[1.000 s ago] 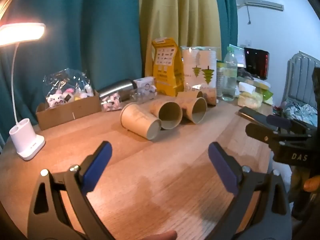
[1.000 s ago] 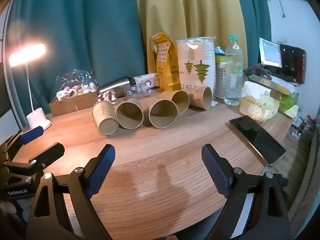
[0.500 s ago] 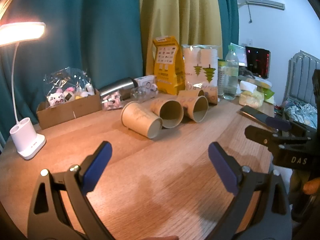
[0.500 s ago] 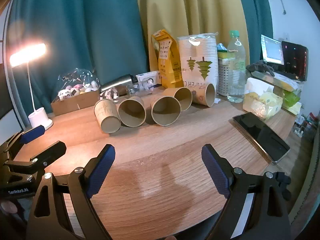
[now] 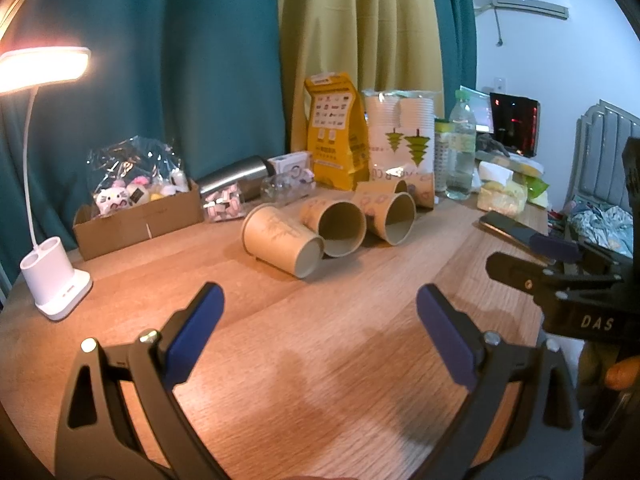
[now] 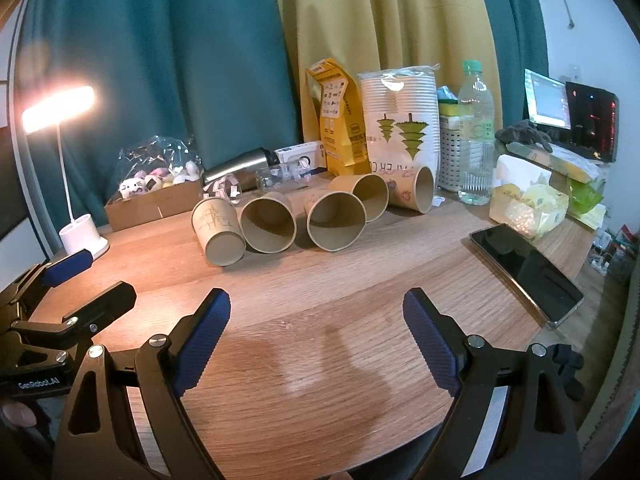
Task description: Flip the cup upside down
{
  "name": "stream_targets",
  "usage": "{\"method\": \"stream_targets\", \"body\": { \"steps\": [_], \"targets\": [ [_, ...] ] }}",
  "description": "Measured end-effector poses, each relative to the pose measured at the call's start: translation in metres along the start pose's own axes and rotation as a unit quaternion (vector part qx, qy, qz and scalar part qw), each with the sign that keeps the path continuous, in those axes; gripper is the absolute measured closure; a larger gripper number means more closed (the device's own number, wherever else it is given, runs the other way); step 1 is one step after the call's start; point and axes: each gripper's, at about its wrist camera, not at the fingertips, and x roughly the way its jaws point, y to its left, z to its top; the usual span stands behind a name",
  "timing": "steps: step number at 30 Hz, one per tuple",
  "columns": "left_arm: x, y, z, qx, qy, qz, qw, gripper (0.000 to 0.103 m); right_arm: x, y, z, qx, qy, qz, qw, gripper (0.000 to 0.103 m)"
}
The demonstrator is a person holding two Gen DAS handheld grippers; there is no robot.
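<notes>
The leftmost cup [image 5: 282,240] lies on its side on the tabletop [image 5: 340,320], base toward me, ahead of my left hand-held gripper [image 5: 318,334]; both hand-held grippers gape wide, empty

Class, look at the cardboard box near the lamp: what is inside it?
The cardboard box holds a clear plastic bag of small toys, one a white cat figure. The box wall hides what lies lower in it.

Teal and yellow curtains [image 6: 360,40] — lit desk lamp [image 5: 40,64] — round wooden table [image 6: 340,280].
</notes>
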Motion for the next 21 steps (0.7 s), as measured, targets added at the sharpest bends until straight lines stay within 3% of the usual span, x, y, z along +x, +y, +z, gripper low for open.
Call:
{"method": "stream_targets", "body": {
  "steps": [21],
  "targets": [
    [-0.0012, -0.0012, -0.0003, -0.003, 0.008, -0.003, 1.0, 0.005, 0.0021, 0.0033, -0.0024, 0.002, 0.003, 0.005, 1.0, 0.013]
  ]
}}
